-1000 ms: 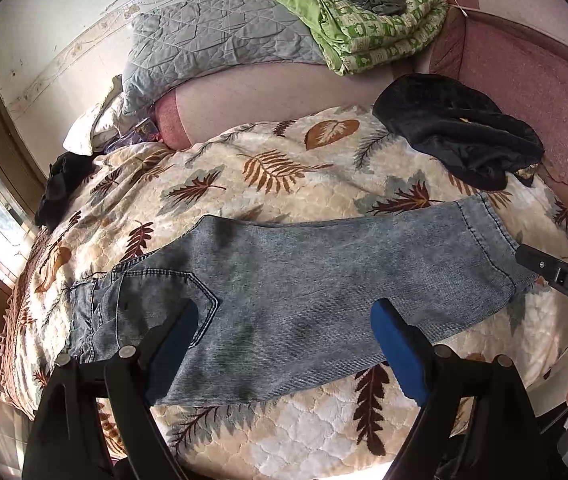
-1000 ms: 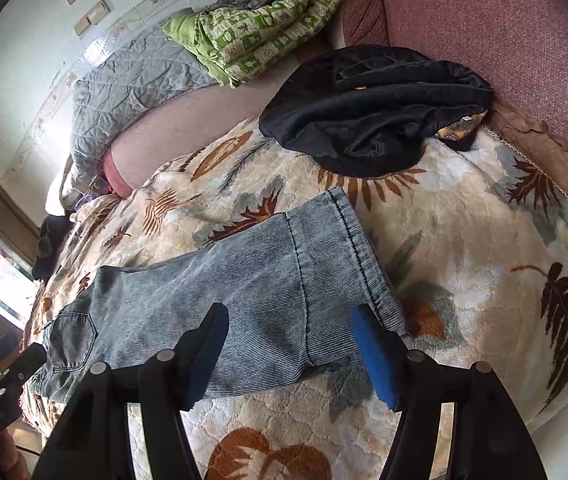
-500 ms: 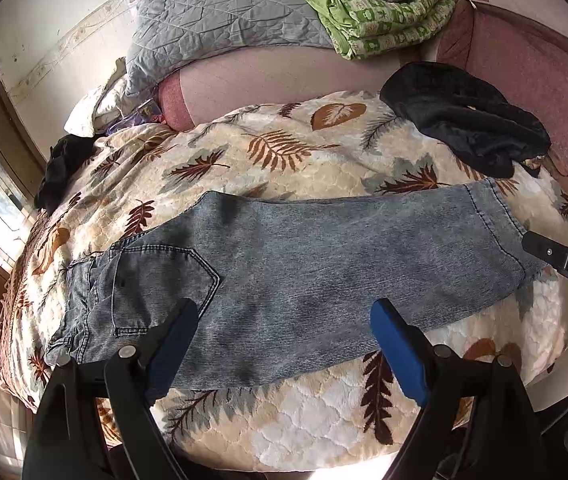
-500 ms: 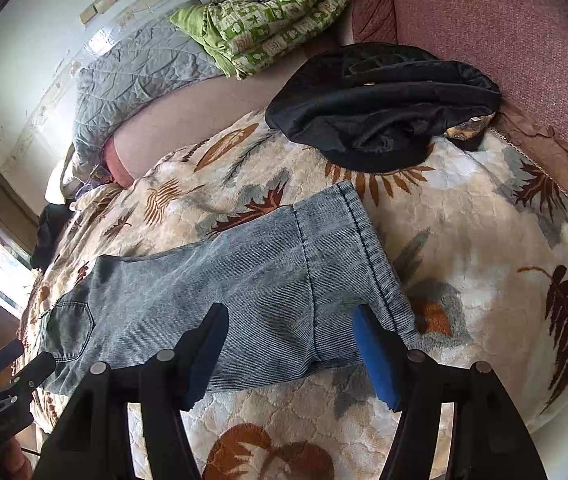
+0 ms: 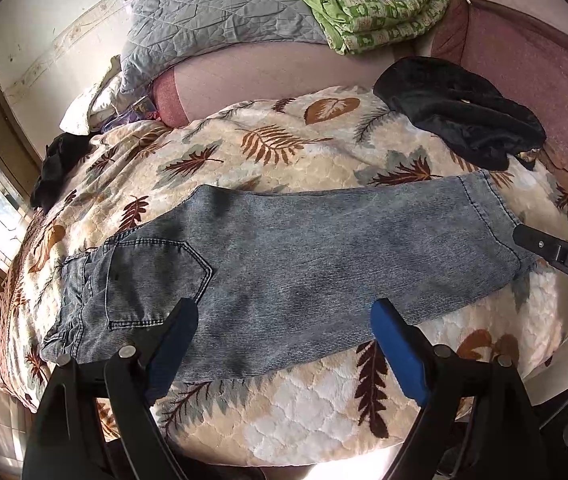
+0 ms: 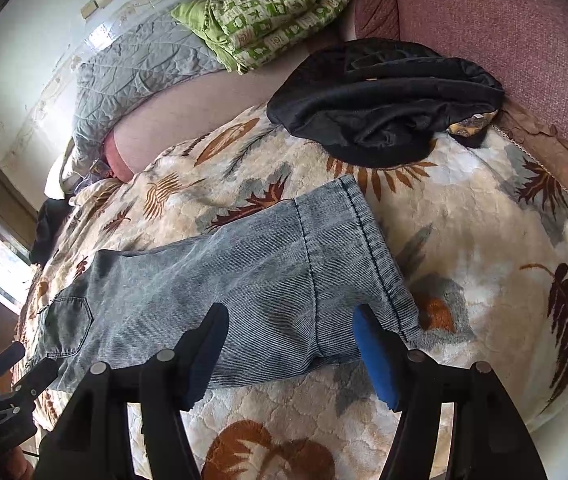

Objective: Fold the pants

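Grey denim pants (image 5: 284, 264) lie flat on the bed's leaf-print blanket (image 5: 312, 412), along its near edge, legs already stacked lengthwise, so the first fold looks done; waistband toward the left edge, hems (image 6: 368, 256) toward the right; crosswise folds remain, none started; left gripper (image 5: 284, 344) hovers over the seat and thigh, fingers (image 5: 173, 344) spread wide, holding nothing; right gripper (image 6: 292, 344) hovers near the hem end, fingers (image 6: 374, 352) wide apart, holding nothing; black garment (image 6: 384, 100) sits near the far right corner, apart from the pants.
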`<state>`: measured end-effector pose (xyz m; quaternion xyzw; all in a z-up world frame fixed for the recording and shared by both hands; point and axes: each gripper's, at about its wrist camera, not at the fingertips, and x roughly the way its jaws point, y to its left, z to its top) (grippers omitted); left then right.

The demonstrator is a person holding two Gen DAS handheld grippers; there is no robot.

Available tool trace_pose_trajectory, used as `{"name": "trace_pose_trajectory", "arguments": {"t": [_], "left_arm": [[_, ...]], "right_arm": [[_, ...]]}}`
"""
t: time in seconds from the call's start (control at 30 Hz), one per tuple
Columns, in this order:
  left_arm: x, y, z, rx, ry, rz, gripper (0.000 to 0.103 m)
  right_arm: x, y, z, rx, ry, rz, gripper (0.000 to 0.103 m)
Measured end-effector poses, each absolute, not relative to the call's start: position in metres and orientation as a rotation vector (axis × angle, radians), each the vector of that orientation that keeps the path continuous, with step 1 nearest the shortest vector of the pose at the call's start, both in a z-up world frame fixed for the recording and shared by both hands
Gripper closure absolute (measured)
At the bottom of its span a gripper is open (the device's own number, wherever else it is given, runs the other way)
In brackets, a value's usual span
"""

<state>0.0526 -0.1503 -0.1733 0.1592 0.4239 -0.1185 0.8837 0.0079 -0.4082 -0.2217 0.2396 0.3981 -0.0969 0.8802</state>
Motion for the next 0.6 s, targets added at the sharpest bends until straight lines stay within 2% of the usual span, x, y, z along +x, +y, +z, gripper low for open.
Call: {"name": "trace_pose_trajectory", "arguments": {"t": [0.6], "left_arm": [[0.0499,-0.1528,-0.1718,0.330,0.882,-0.254,0.015]], "right_arm": [[0.0082,-0.4076,-0.2223,0.498,0.833,-0.201,0.035]]}}
